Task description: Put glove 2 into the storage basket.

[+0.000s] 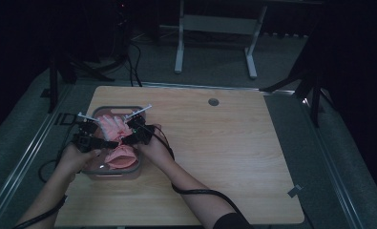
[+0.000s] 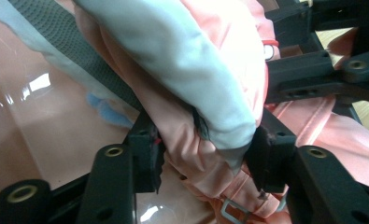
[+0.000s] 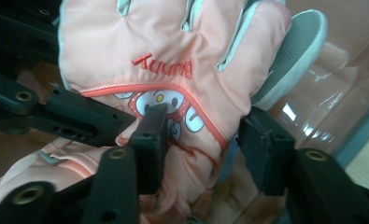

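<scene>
A pink padded glove [image 1: 112, 125] with pale grey trim lies in a grey bin [image 1: 96, 112] at the table's left. A second pink glove [image 1: 120, 156] lies nearer me in the same bin. My left gripper [image 1: 110, 143] reaches in from the left. In the left gripper view its jaws [image 2: 205, 158] pinch a bunched part of the glove [image 2: 191, 140], both pads touching fabric. My right gripper [image 1: 127, 138] comes in from the right. Its jaws [image 3: 203, 140] straddle the glove's cuff [image 3: 173, 70], with a small gap at the right pad.
The bin's clear pink wall [image 2: 42, 121] stands close on one side of the gloves. The wooden table [image 1: 234, 143] stretches to the right of the bin. A round cable port [image 1: 213, 101] sits near the far edge. Cables trail from both grippers.
</scene>
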### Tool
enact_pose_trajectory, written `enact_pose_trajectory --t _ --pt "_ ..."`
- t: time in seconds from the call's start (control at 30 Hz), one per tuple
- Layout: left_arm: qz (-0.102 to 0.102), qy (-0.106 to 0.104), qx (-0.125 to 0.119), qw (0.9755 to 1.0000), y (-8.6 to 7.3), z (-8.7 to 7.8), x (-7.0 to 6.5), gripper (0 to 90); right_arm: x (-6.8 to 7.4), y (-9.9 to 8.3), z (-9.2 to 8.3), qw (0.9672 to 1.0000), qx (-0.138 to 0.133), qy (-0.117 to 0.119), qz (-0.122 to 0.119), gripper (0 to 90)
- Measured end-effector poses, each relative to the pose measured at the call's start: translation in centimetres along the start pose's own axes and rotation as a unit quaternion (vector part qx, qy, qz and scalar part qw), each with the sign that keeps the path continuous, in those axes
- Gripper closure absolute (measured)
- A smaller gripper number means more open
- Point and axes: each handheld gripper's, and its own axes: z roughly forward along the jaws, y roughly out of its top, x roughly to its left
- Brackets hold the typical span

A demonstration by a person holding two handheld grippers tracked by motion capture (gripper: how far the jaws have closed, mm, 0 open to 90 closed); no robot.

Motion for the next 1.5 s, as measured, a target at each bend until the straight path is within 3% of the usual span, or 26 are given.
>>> enact_pose_trajectory --t 0.07,0.2,0.43,0.67,0.73,0.83,0.93,1.13,1.23,1.37,1.5 --pt "-0.004 0.005 -0.003 1.0000 0.2 0.1 0.0 49.9 -0.1 0.1 -0.6 0.9998 -0.013 -0.001 -0.013 43.4" --pt "0.002 0.036 -0.015 0.9992 0.6 0.2 -0.2 41.8 0.0 0.3 -1.7 0.9981 -0.043 0.018 -0.041 30.8" --pt "0.008 0.062 -0.032 0.9975 0.9 0.1 -0.6 36.9 -0.7 -0.1 -2.5 0.9972 -0.049 0.039 -0.041 24.8" --pt "0.011 0.057 -0.061 0.9965 1.0 -0.1 -0.9 34.9 -1.3 -1.1 -3.7 0.9955 -0.066 0.043 -0.052 18.5" --pt "0.010 0.052 -0.070 0.9961 1.0 -0.3 -1.0 33.4 -1.7 -1.2 -4.0 0.9948 -0.069 0.056 -0.050 17.6" --pt "0.018 0.033 -0.091 0.9952 0.9 -0.7 -1.0 20.3 -2.0 -1.4 -4.7 0.9940 -0.077 0.060 -0.050 17.2" --pt "0.029 0.036 -0.113 0.9925 0.8 -1.4 -1.7 15.1 -2.3 -1.5 -5.4 0.9934 -0.083 0.062 -0.050 17.2" --pt "0.056 0.043 -0.173 0.9823 0.5 -3.5 -3.9 13.9 -2.9 -2.0 -6.4 0.9933 -0.085 0.061 -0.050 17.2" --pt "0.068 0.026 -0.194 0.9784 0.1 -4.2 -5.2 14.0 -3.3 -2.4 -7.0 0.9933 -0.086 0.060 -0.048 17.1" --pt "0.089 0.005 -0.199 0.9759 -0.5 -4.2 -7.4 14.0 -3.8 -2.9 -7.8 0.9934 -0.086 0.059 -0.050 17.1" --pt "0.119 -0.021 -0.207 0.9710 -1.1 -3.8 -9.8 14.0 -4.3 -3.5 -9.0 0.9931 -0.090 0.055 -0.052 17.1"
